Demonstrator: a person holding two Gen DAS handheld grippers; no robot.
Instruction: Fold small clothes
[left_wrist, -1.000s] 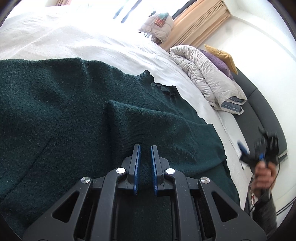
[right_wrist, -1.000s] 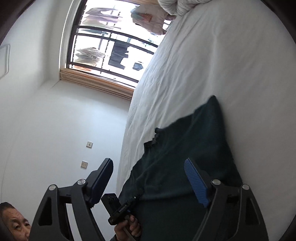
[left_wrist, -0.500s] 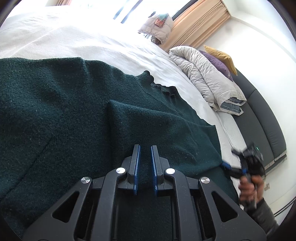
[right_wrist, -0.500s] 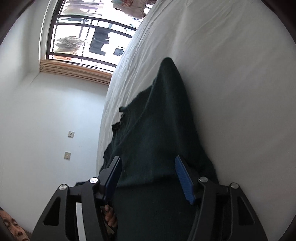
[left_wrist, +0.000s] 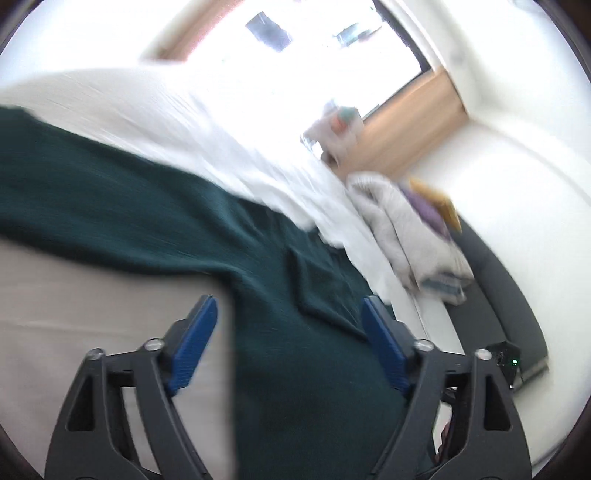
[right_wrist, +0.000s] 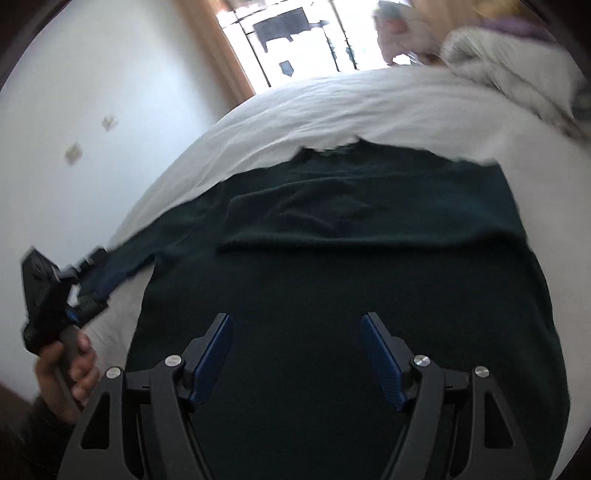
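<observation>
A dark green knitted sweater (right_wrist: 351, 280) lies flat on the white bed (right_wrist: 369, 107), one sleeve folded across its chest. It also shows in the left wrist view (left_wrist: 295, 332), blurred. My left gripper (left_wrist: 288, 332) is open, above the sweater's left side near its other sleeve; in the right wrist view the left gripper (right_wrist: 88, 291) is at that sleeve's end, too blurred to tell contact. My right gripper (right_wrist: 297, 354) is open and empty, above the sweater's lower body.
A rolled grey duvet (left_wrist: 406, 236) with purple and yellow pillows lies at the head of the bed. A dark headboard (left_wrist: 506, 295) runs along the right. A window (right_wrist: 291, 33) and curtains stand beyond the bed. A white wall (right_wrist: 92, 110) is to the left.
My left gripper has opened, let go of the folded sleeve and swung left to the other sleeve. My right gripper has moved over the sweater's lower body, still open.
</observation>
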